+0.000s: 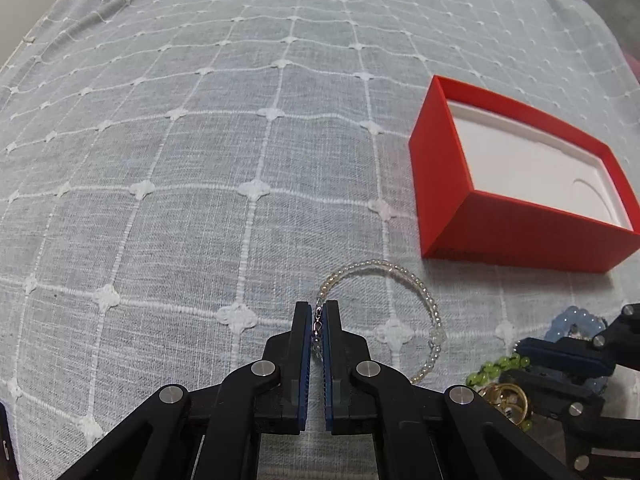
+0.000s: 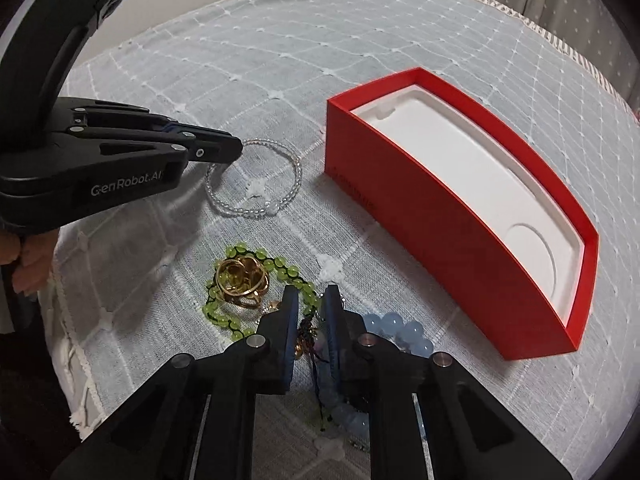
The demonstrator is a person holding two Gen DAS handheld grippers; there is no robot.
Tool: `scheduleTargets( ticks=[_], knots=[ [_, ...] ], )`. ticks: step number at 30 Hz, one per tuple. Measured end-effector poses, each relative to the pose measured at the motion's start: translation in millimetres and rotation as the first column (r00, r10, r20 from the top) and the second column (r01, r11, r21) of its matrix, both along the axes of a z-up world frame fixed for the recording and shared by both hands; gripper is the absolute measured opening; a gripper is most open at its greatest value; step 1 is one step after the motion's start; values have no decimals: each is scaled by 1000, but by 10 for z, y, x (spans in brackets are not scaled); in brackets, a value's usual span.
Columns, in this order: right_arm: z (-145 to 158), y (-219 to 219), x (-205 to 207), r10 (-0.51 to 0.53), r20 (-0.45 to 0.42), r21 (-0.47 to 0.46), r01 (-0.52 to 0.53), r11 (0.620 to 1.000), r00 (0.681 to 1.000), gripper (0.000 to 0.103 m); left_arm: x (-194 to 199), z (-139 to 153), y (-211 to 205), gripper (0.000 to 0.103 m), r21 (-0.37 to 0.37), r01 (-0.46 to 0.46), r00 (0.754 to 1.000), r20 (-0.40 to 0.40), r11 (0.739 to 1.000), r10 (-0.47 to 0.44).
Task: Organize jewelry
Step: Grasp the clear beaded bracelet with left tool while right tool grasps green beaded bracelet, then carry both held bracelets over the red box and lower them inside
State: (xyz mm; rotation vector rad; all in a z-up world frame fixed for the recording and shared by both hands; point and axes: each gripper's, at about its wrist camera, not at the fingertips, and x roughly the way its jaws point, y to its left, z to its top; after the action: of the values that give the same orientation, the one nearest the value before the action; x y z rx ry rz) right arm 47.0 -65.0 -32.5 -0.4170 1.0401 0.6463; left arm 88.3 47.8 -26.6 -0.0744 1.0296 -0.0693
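My left gripper (image 1: 319, 306) is shut on the clasp of a clear bead bracelet (image 1: 404, 270), whose loop lies on the cloth to its right. From the right wrist view the left gripper (image 2: 236, 150) pinches the clear bracelet (image 2: 256, 210) at its far left. My right gripper (image 2: 312, 308) stands over a jewelry pile. Its jaws are nearly together, and the dark knotted cord (image 2: 307, 326) of a green bead bracelet (image 2: 216, 308) fills the gap between the pads. Gold rings (image 2: 240, 280) lie on the green beads. A blue bead bracelet (image 2: 400, 330) lies partly under the right finger.
An open red box (image 2: 400, 208) with a white moulded insert (image 2: 460, 176) stands to the right of the jewelry on a grey-blue checked cloth (image 2: 260, 60). The red box (image 1: 480, 224) is also in the left wrist view. A hand (image 2: 24, 256) holds the left gripper's handle.
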Motion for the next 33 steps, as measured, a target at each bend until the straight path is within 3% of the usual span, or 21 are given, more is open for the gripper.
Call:
scheduleTargets(
  ticks=[4, 8, 11, 25, 31, 33],
  knots=[
    [-21, 78, -29, 23, 30, -18, -22, 1000, 999, 14, -13, -27, 73, 0, -17, -14, 1000, -14, 1000, 13],
    [1, 75, -100, 25, 55, -20, -24, 1000, 998, 5, -46, -6, 116, 0, -28, -25, 1000, -10, 999, 25],
    [65, 32, -126, 5, 66, -5, -4, 1000, 998, 5, -91, 60, 120, 0, -39, -24, 1000, 10, 999, 24],
    [704, -371, -435, -121, 157, 165, 95, 982, 980, 5, -313, 477, 1, 0, -95, 35, 992, 123, 995, -23],
    [894, -575, -509, -178, 178, 212, 139, 967, 968, 5, -260, 439, 42, 0, -54, 56, 993, 106, 997, -50],
    [950, -644, -543, -195, 185, 228, 151, 962, 963, 5, -221, 359, 60, 10, -26, 47, 996, 81, 999, -45]
  ],
)
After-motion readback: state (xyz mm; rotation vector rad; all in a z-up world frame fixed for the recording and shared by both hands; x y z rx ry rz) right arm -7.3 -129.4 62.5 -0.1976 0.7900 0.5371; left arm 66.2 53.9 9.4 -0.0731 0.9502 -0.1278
